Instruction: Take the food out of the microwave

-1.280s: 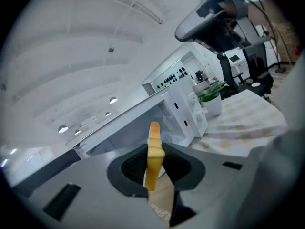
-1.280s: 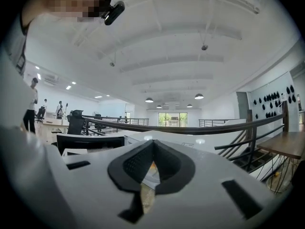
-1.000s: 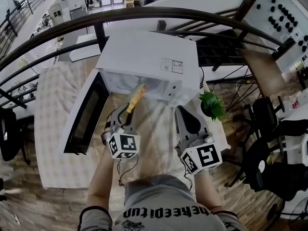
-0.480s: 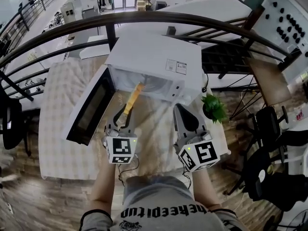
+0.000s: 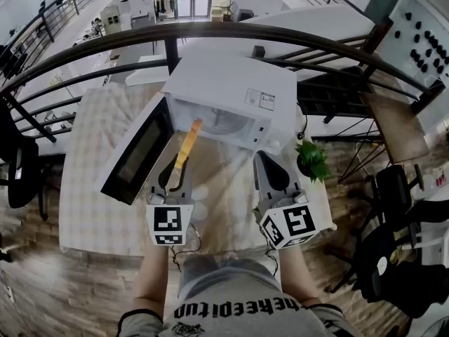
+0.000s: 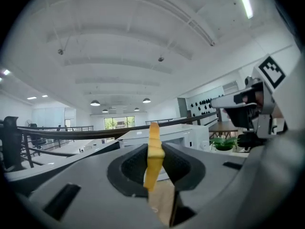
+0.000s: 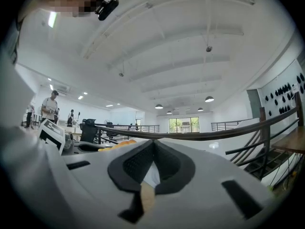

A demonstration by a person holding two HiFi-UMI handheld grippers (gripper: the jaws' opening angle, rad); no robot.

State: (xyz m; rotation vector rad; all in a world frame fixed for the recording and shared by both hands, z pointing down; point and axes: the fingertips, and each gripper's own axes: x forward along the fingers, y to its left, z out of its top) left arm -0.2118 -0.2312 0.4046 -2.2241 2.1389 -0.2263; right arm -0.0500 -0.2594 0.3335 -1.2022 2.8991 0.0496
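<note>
A long yellow-orange strip of food (image 5: 186, 144) sticks forward out of my left gripper (image 5: 177, 168), which is shut on its near end; its far tip points at the mouth of the white microwave (image 5: 231, 83). The microwave door (image 5: 140, 149) hangs open to the left. In the left gripper view the food (image 6: 154, 149) stands on edge between the pads of the left gripper (image 6: 153, 165). My right gripper (image 5: 265, 161) hovers over the table in front of the microwave's right side, shut with nothing in it. In its own view the right gripper (image 7: 152, 151) has its pads together.
The microwave stands on a table with a pale checked cloth (image 5: 91, 188). A small green potted plant (image 5: 312, 159) sits at the table's right edge. A dark curved railing (image 5: 210, 30) runs behind the microwave, with a stairwell beyond.
My left gripper has drawn back from the microwave opening and risen, carrying the food with it, and has rolled so its marker cube faces up squarely. The right gripper has stayed put.
</note>
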